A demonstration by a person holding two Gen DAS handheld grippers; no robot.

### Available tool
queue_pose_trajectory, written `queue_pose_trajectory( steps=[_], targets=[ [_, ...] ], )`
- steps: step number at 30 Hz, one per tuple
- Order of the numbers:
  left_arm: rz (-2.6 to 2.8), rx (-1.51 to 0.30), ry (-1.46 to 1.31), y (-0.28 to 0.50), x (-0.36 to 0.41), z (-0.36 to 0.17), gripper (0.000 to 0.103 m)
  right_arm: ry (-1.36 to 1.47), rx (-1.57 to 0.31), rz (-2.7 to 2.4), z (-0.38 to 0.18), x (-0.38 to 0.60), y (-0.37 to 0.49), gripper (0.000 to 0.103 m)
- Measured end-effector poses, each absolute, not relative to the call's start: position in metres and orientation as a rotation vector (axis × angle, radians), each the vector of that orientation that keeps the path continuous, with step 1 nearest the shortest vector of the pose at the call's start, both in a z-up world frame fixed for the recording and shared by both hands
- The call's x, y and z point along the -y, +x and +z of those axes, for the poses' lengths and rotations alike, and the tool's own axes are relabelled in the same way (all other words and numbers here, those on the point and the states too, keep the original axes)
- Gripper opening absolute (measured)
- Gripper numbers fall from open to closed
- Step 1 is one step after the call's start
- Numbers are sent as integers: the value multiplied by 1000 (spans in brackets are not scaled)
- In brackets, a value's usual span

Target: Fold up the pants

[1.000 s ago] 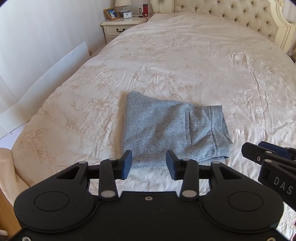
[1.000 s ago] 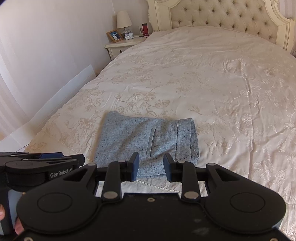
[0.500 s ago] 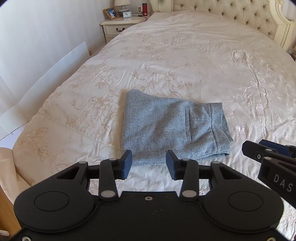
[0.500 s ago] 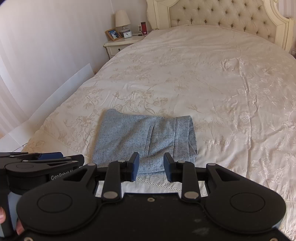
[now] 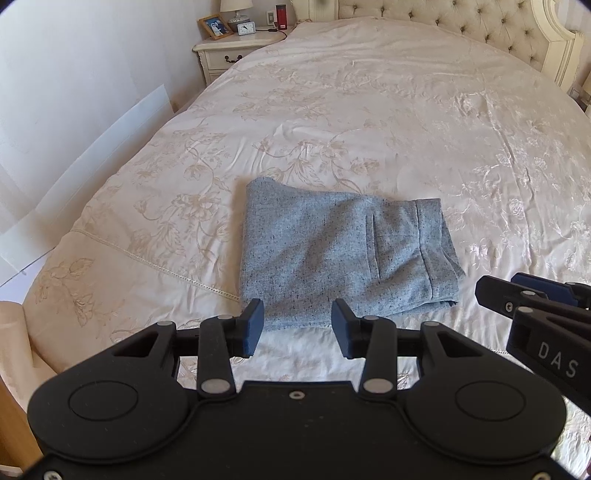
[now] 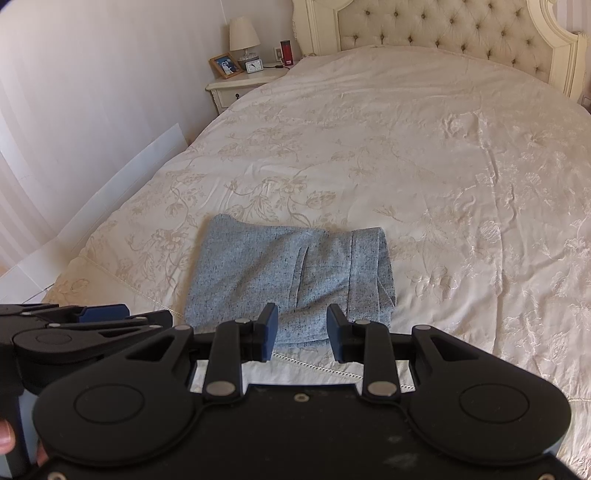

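The grey-blue pants (image 5: 340,251) lie folded into a compact rectangle on the cream bedspread (image 5: 369,122), waistband at the right; they also show in the right wrist view (image 6: 291,273). My left gripper (image 5: 297,334) is open and empty, held above the bed just short of the pants' near edge. My right gripper (image 6: 301,334) is open and empty too, at the near edge of the pants. Each gripper appears at the side of the other's view: the right one (image 5: 532,299) and the left one (image 6: 107,317).
A tufted headboard (image 6: 443,26) stands at the far end of the bed. A nightstand (image 6: 240,86) at the back left carries a lamp, photo frame, clock and red can. A white board (image 5: 92,155) leans on the left wall beside the bed.
Both grippers have drawn back and up slightly from the pants, so the folded pants sit a little further off. Both stay open. The pants have not moved.
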State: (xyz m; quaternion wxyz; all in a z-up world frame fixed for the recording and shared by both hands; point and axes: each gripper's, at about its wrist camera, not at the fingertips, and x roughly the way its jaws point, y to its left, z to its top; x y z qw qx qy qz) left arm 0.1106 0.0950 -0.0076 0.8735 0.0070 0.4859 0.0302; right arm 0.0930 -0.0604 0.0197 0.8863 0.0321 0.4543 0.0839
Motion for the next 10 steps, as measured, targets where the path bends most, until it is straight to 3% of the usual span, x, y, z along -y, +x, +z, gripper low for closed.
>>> queue_pose_trajectory(
  steps=[10],
  targets=[
    [51, -1020, 33, 116, -93, -13, 50, 73, -962, 167, 14, 58, 99, 32]
  ],
)
